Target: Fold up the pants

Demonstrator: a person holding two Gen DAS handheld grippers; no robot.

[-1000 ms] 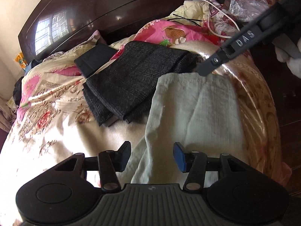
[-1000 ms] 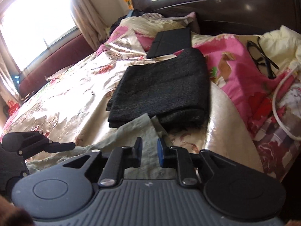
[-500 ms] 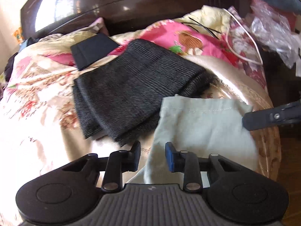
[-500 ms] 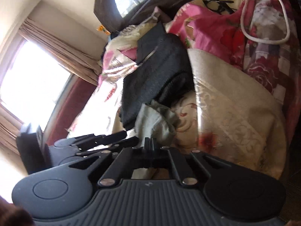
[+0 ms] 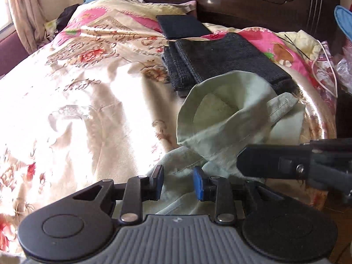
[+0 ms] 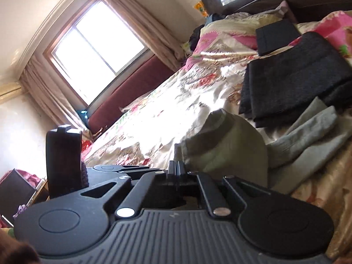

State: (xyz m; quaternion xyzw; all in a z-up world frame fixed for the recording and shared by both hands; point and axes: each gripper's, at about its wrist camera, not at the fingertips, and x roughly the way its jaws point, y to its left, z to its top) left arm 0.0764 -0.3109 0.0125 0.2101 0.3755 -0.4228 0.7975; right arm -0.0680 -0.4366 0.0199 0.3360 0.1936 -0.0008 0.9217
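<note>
The pale green pants (image 5: 228, 121) lie on the near right part of the bed, one end lifted and curled over toward me. They also show in the right wrist view (image 6: 231, 149). My right gripper (image 6: 176, 167) is shut on the pants' edge and holds it up; its fingers (image 5: 264, 162) show at the right of the left wrist view. My left gripper (image 5: 178, 181) is open, its fingertips on either side of a fold of the pants, not closed on it.
A folded dark grey garment (image 5: 220, 63) lies just beyond the pants, with a flat black item (image 5: 182, 26) behind it. A floral bedspread (image 5: 88, 88) covers the bed. A dark wooden headboard (image 5: 253, 2) stands behind. A white cable (image 5: 327, 66) and glasses lie at the right.
My right gripper has lifted the far end of the pants and carried it back toward me, so it now curls over. My left gripper has opened a little wider.
</note>
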